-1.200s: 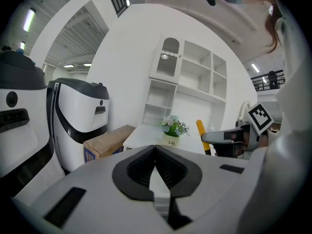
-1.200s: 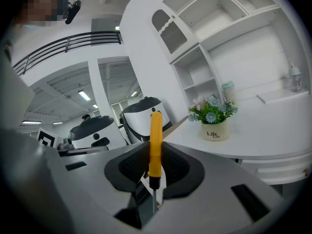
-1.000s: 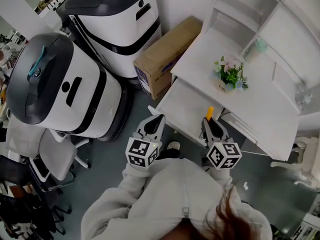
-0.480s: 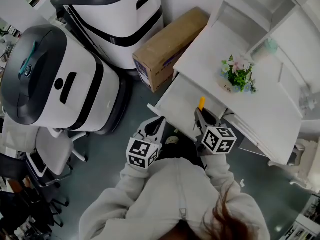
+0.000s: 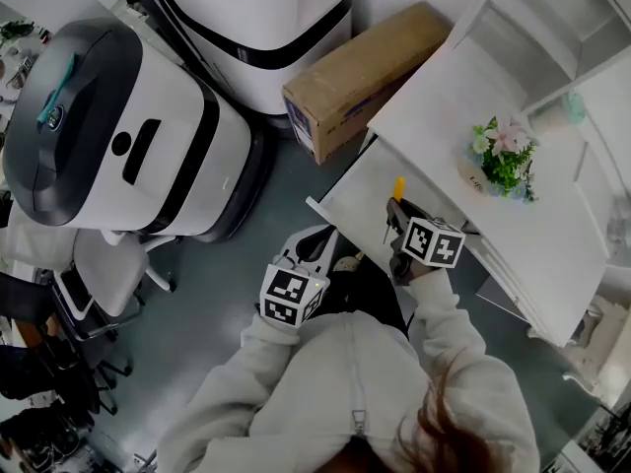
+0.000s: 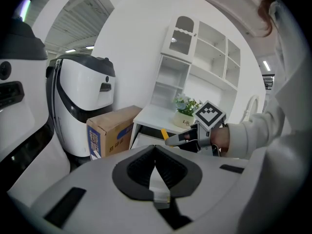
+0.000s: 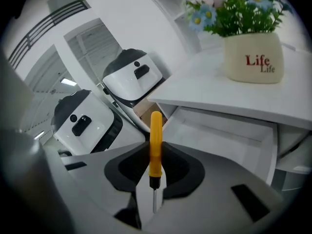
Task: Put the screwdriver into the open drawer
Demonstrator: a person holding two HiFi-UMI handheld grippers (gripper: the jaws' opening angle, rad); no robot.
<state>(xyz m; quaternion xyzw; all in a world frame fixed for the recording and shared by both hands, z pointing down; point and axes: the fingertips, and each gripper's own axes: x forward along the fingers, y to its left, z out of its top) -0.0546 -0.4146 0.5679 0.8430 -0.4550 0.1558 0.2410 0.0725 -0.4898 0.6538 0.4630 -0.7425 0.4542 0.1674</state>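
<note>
Right gripper view shows the right tongs [image 7: 155, 172] closed on the screwdriver [image 7: 155, 135]. They clamp it near the base of its orange handle. The handle sticks out past the tips and the metal shaft runs back between the jaws toward the body. Gripped like that, the tool lies in line with the tongs, which should let it go into the drawer [image 7: 219, 135] handle first and drop flat on release. The drawer is pulled out just ahead of and below the tips, under the edge of the surface [image 7: 234, 99]. A flower pot [image 7: 253, 57] stands on that surface, above and to the right of the tongs.

From the head view, the right arm is stretched forward, with the marker cube facing up. The right tongs [image 5: 394, 223] point away from the body, with the handle [image 5: 398, 187] already over the bare drawer floor [image 5: 360, 200]. I judge the carry to be nearly finished: what remains is to lower the tool a little and part the jaws.

The left tongs [image 5: 315, 249] are held close to the body, to the left of and behind the right ones, over the floor and touching nothing. Their own view shows the left tongs [image 6: 155, 150] with pads pressed together and nothing between them. They seem to be kept back so the drawer mouth is free for the right arm. A cardboard box [image 5: 365, 67] sits on the floor well ahead of them.
</note>
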